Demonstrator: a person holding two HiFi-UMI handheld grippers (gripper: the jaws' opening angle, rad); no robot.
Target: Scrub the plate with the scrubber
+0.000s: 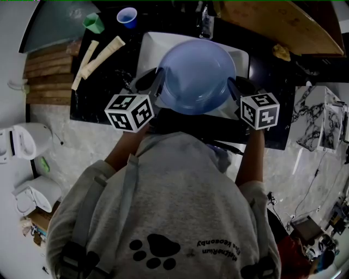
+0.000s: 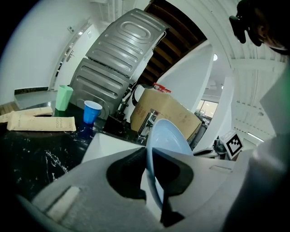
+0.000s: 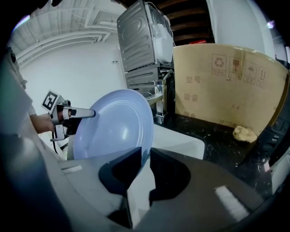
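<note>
Jaws of the left gripper [image 2: 152, 181] are pinching one rim of the pale blue plate [image 2: 170, 136], and those of the right gripper [image 3: 145, 168] are pinching the opposite rim. Together they are holding the plate tilted above the white sink [image 1: 150, 46]. A yellowish scrubber [image 1: 282, 52] is lying on the black counter [image 1: 262, 68] right of the sink, well apart from both grippers.

A blue cup [image 1: 127, 17] and green cup [image 1: 93, 23] stand near two beige packets [image 1: 103, 53], perhaps toothbrush sleeves, on the black counter [image 1: 98, 101].
</note>
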